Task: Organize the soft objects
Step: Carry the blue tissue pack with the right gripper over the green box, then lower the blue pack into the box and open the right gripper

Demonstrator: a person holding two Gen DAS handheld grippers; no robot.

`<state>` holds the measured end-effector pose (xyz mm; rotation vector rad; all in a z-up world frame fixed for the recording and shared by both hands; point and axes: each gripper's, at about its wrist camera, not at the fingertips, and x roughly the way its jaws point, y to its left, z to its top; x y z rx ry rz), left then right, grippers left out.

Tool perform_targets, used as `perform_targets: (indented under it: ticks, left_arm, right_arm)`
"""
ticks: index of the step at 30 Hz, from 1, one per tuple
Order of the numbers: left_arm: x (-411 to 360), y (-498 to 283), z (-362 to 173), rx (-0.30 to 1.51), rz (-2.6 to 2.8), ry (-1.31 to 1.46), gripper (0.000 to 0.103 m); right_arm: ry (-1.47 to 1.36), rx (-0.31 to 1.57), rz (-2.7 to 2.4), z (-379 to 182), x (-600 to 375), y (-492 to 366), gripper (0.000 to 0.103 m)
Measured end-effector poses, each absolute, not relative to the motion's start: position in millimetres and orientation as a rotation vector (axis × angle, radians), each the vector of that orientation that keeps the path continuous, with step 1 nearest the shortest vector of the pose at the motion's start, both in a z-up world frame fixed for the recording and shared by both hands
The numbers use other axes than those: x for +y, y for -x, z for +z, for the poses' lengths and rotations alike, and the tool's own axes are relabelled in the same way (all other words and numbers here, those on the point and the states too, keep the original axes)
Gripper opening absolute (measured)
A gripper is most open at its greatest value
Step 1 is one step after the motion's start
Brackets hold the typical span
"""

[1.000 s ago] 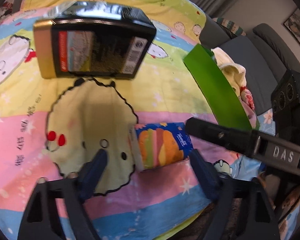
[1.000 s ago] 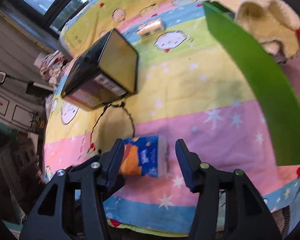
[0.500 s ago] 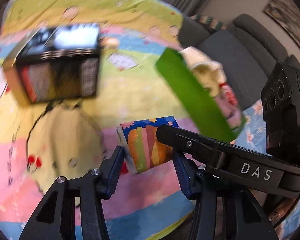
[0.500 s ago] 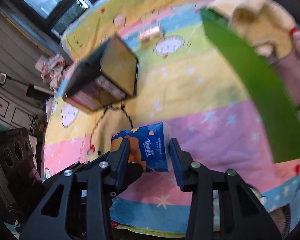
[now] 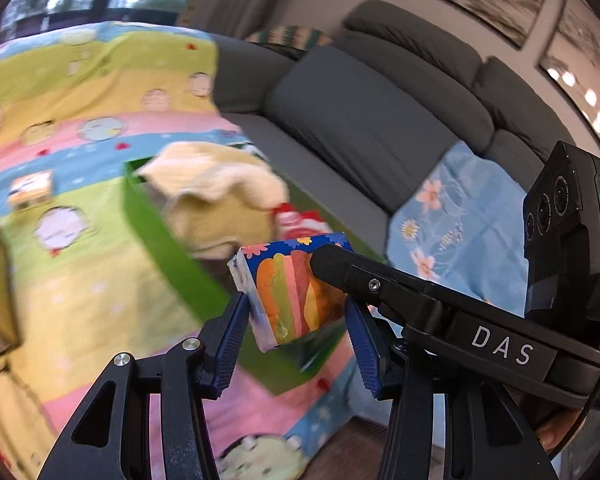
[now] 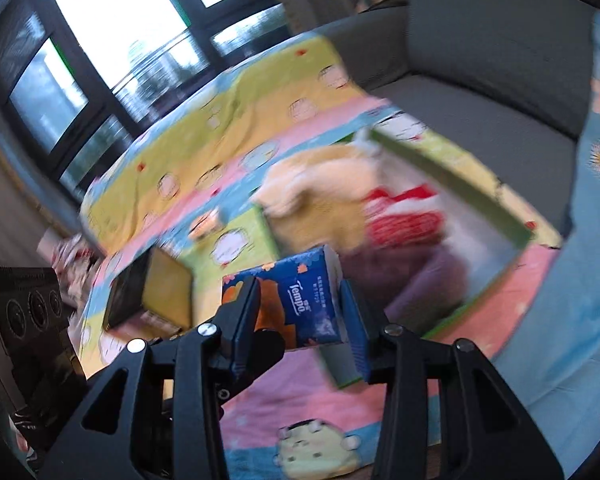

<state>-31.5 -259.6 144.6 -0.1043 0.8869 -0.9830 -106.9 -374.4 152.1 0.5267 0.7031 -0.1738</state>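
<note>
The tissue pack [image 5: 296, 288] is held aloft, pinched by the left claw [image 5: 296, 336] and the right claw [image 6: 300, 320] together. At 12 o'clock lies the green box [image 6: 452, 172]; lowering inside is judged next. Only the right view shows the Tempo label.

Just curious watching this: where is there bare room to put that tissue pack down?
The green box is crowded with plush toys; only its near corner looks bare. The blanket between the box and the black tin lies open, as does the grey sofa seat.
</note>
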Motion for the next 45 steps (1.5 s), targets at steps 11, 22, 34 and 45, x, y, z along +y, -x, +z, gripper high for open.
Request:
perform_targets:
  ticks: [11,22,34,45]
  left_arm:
    - [-326,12,129,1.043,-1.029,0.087,0.051]
    - [-337,1,105,1.173,-0.929,0.059,0.050]
    - [-341,-5,103,1.171,-0.851,0.018,0.051]
    - [-305,19,133,1.082,-0.927,0.023,0.073]
  right_arm:
    - [-0.616,0.788,-0.298,140,-444,101,0.043]
    - [-0.610,0.915,-0.312,114,-456,75,0.043]
    - [-0.676,0.946,-0.290,96,-468,61,0.046]
    - [-0.622,0.827,-0.287,132,-438,91,0.087]
